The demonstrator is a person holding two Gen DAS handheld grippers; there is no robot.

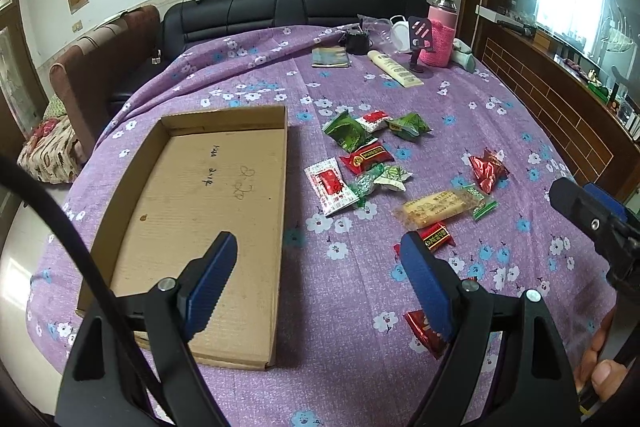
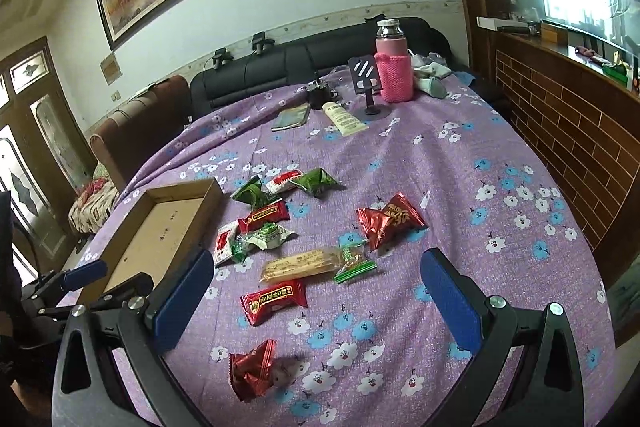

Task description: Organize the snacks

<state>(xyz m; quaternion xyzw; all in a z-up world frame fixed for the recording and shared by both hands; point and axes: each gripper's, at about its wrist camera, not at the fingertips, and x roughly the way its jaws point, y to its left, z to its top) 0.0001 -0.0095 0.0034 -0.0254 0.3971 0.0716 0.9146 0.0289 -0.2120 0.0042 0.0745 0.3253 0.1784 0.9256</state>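
Eleven wrapped snacks (image 2: 276, 255), six red, four green and one tan biscuit bar (image 2: 300, 264), lie scattered on the purple floral cloth (image 2: 460, 167) just right of one empty brown cardboard tray (image 1: 208, 195), while the left gripper (image 1: 320, 275) and right gripper (image 2: 316, 291) hover spread wide apart, gripping nothing, over open cloth.

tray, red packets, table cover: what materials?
Tray: brown corrugated cardboard, matte; raw folded edges, pen marks. Red packets: likely foil or plastic film, glossy; crinkles and glints. Cover: woven-looking fabric, matte purple floral print; wrinkles near the far edge.
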